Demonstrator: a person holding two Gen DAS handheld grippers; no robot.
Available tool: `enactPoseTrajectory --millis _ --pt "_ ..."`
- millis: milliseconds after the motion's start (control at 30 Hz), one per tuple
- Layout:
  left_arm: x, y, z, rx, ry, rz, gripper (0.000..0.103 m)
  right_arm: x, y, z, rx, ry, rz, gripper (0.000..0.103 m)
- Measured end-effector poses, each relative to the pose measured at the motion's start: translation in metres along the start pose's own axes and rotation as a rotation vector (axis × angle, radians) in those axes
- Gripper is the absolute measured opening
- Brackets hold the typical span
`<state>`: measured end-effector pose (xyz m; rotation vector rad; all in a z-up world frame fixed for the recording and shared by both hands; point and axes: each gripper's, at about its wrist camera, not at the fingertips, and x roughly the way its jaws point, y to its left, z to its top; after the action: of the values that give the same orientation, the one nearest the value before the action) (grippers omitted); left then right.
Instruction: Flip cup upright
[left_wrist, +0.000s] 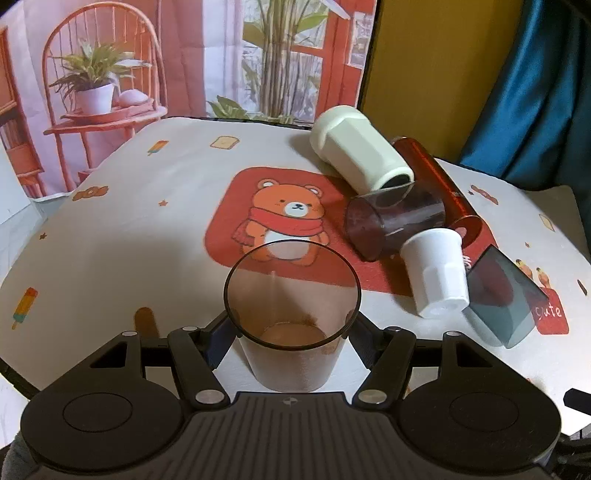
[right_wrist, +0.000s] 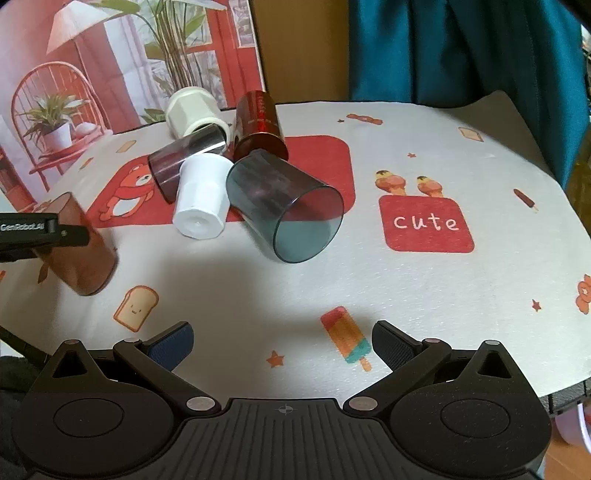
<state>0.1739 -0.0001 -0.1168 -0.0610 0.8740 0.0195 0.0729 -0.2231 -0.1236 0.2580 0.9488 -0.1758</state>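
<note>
My left gripper (left_wrist: 291, 325) is shut on a clear brown cup (left_wrist: 291, 317), whose open mouth faces the camera and tilts up; it hangs just above the table. In the right wrist view the same cup (right_wrist: 79, 254) leans at the left, held by the left gripper's finger (right_wrist: 44, 230). My right gripper (right_wrist: 282, 345) is open and empty over the front of the table. A pile of cups lies on its side: a grey-blue clear cup (right_wrist: 284, 210), a white cup (right_wrist: 201, 195), a dark purple cup (right_wrist: 177, 162), a cream cup (right_wrist: 194, 110) and a red metallic cup (right_wrist: 260, 125).
The table wears a white cloth (right_wrist: 424, 295) with a bear print (left_wrist: 284, 218), a red "cute" patch (right_wrist: 426, 223) and popsicle prints. A printed backdrop (left_wrist: 147, 55) and a teal curtain (right_wrist: 461, 44) stand behind the table. The pile also shows at the right in the left wrist view (left_wrist: 432, 273).
</note>
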Motion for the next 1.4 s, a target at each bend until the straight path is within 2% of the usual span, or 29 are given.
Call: enactPoseTrajectory --millis 200,267,333,433,500,700,1033,1233,1400 --pt "-0.002 -0.022 -0.009 0.084 -0.013 0.002 0.069 -0.002 -0.003 0.0 0.014 -0.007 -0.008 0.103" --pt "-0.004 -0.024 -0.011 0.116 -0.002 -0.004 0.076 -0.003 -0.004 0.001 0.019 -0.009 -0.008 0.103" --pt "-0.008 -0.022 -0.011 0.121 0.011 -0.033 0.095 -0.005 -0.004 0.002 0.022 -0.01 -0.002 0.103" --pt "-0.02 -0.02 -0.013 0.153 0.002 -0.048 0.099 -0.011 -0.001 0.006 0.014 -0.021 0.003 0.103" --pt "-0.027 -0.018 -0.013 0.17 0.006 -0.046 0.099 -0.019 0.0 0.01 0.008 -0.04 0.009 0.103" --pt "-0.057 0.001 -0.012 0.123 0.006 -0.045 0.103 -0.047 0.006 0.022 -0.009 -0.083 0.02 0.103" --pt "-0.12 0.023 -0.024 0.185 -0.005 0.06 0.103 -0.098 0.019 0.025 -0.074 -0.119 -0.005 0.103" --pt "-0.154 0.028 -0.032 0.122 -0.023 0.028 0.103 -0.124 0.024 0.014 -0.027 -0.135 0.022 0.103" --pt "-0.169 0.017 -0.043 0.113 -0.049 0.035 0.103 -0.134 0.03 -0.001 -0.027 -0.144 -0.015 0.103"
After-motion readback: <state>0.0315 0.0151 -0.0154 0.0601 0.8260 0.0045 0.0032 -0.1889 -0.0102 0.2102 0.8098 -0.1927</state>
